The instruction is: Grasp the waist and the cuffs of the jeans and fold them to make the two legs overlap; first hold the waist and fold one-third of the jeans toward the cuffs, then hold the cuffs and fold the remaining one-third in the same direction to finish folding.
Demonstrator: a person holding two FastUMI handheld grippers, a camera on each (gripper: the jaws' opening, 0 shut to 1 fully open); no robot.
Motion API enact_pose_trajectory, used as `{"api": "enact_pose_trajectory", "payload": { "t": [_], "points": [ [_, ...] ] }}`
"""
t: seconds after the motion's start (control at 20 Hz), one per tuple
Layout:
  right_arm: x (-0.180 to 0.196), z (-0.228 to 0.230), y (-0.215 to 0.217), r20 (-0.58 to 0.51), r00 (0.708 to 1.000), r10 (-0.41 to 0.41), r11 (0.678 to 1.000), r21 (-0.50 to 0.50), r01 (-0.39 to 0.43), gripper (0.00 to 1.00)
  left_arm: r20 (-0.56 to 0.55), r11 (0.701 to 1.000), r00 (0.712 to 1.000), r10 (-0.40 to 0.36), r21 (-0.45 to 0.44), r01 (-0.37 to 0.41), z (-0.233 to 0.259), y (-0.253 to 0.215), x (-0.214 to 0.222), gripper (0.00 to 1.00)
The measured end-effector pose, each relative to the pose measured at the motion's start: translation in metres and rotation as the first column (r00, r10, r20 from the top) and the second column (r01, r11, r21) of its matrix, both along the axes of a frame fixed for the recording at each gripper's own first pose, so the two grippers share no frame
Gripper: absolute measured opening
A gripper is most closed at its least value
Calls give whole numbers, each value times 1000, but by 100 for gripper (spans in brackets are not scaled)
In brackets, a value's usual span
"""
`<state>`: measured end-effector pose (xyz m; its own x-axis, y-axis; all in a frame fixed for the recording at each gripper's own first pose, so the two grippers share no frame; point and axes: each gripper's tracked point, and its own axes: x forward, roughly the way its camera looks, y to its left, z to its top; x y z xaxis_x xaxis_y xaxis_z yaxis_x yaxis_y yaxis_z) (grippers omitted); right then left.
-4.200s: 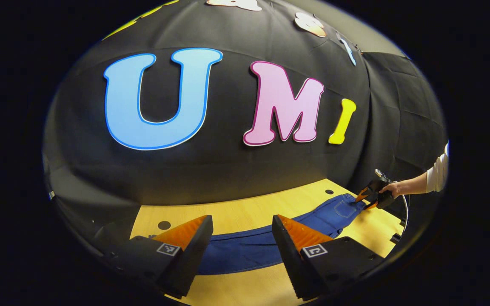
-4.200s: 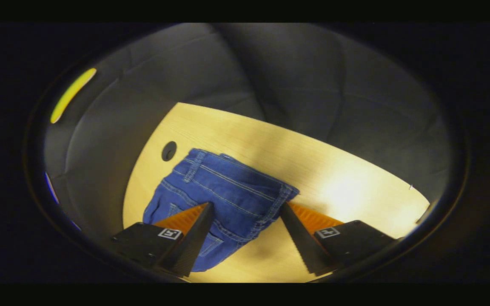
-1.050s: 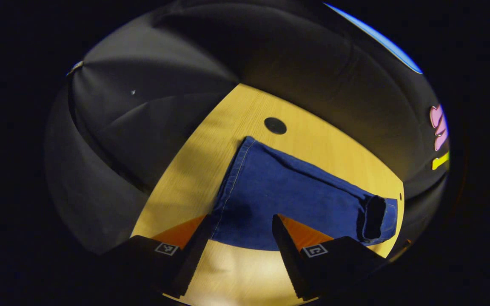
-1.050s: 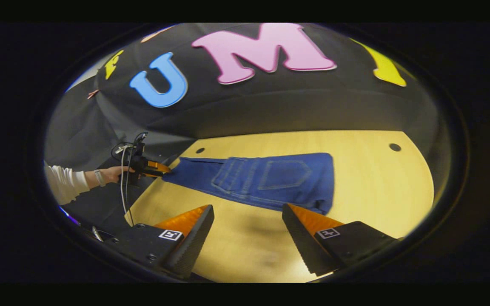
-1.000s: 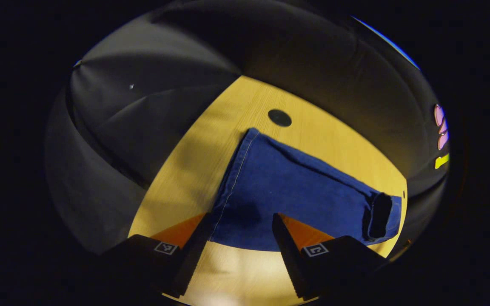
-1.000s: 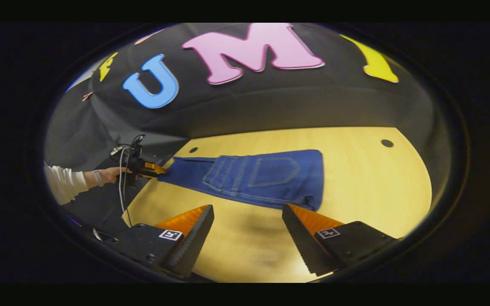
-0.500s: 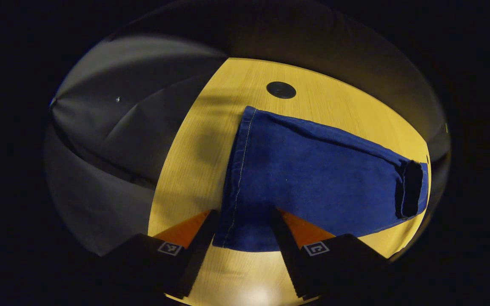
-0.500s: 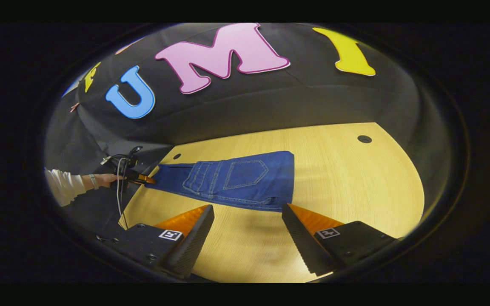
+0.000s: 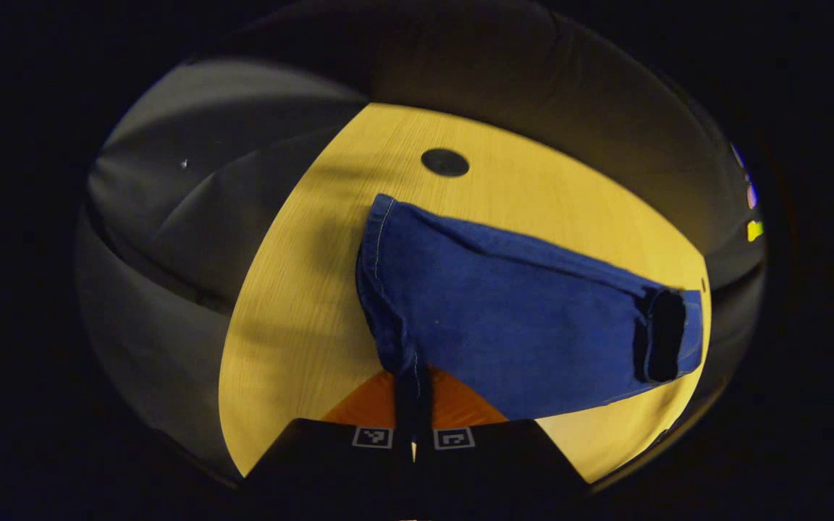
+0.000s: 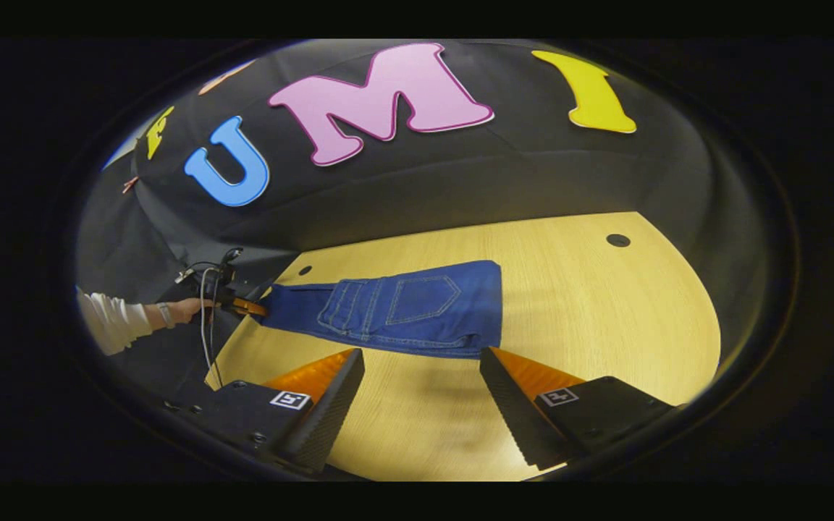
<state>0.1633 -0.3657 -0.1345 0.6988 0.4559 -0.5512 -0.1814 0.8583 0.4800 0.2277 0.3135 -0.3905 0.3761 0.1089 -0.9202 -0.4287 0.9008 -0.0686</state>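
Pale wooden tabletop [image 9: 294, 304] carries the blue denim jeans [image 9: 525, 318] across mid-frame, cuff corner pinched between the closed left gripper [image 9: 413, 405], so lift it evenly toward the folded waist (right gripper [image 10: 420, 391] waits spread, empty, at lower centre).

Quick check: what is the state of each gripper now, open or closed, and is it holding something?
Left gripper: closed on the cuff end of the jeans.
Right gripper: open, holding nothing, above the table near the folded waist end.
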Motion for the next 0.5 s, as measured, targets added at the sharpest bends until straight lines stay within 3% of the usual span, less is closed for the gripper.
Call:
{"api": "enact_pose_trajectory", "payload": {
  "t": [0.2, 0.25, 0.35, 0.4, 0.45, 0.5],
  "points": [
    [7, 4, -4, 8, 1000, -24, 999, 26, 24, 98, 191, 994, 979, -68, -66, 82, 66, -43, 20, 6],
    [7, 5, -4, 11, 1000, -27, 999, 33, 26, 91, 224, 993, 971, -87, -59, 103, 80, -53, 23, 6],
    [7, 8, -2, 19, 1000, -24, 999, 43, 23, 91, 278, 987, 951, -137, -45, 156, 101, -78, 27, 6],
    [5, 8, -1, 23, 1000, -18, 999, 47, 17, 98, 307, 981, 938, -158, -55, 184, 118, -100, 28, 10],
    [4, 9, -1, 27, 1000, -11, 999, 51, 10, 98, 337, 975, 924, -180, -59, 212, 131, -121, 32, 6],
    [3, 9, -2, 30, 1000, -4, 999, 53, 2, 91, 364, 968, 908, -207, -58, 243, 141, -145, 40, 6]
  ]
}}
